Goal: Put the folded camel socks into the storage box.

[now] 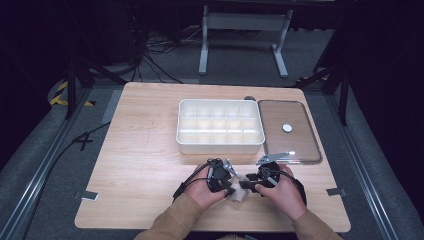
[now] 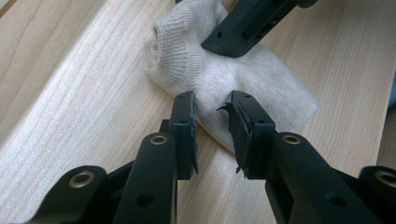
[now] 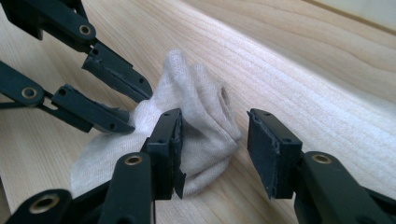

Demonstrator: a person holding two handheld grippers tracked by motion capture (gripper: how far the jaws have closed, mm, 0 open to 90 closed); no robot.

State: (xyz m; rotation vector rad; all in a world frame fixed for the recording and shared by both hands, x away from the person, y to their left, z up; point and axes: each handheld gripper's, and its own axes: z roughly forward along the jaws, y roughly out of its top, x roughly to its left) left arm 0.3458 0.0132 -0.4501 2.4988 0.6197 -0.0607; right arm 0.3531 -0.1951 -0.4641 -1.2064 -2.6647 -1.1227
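Worktop (image 1: 145, 165): light wood, sound, nothing loose w/in reach apart from items below.

Compartment box (image 1: 220, 126): white plastic, divided into a grid of cells, no lid on, cells look empty from high view. Sits centre-rear.

Lid (image 1: 288, 131): clear/brownish, flat on worktop just beside the box on its right, small white disc on top. A metal clip or latch at its near edge; detail too small to confirm.

Sock (image 1: 238, 190): pale cream knit, lying crumpled on worktop at the near edge, between the two grippers. In right gripper view the sock (image 3: 196, 126) bunches into soft folds w/ an opening visible; in left gripper view the sock (image 2: 224, 79) shows a ribbed cuff at the far end.

Left gripper (image 2: 212, 126): jaws parted by a narrow gap, tips at or touching the fabric edge; nothing pinched yet.

Right gripper (image 3: 215, 149): jaws wide apart, straddling a raised fold, inner jaw against the cloth, not closed.

Handling assessment: light, limp, no stiffness; will drape and sag once lifted, not fragile. Knit gives decent friction vs. pads. Thin single layer is prob. easy to miss, so recommend taking hold at a bunched fold or the thicker ribbed cuff, one gripper per end if it's to be straightened.
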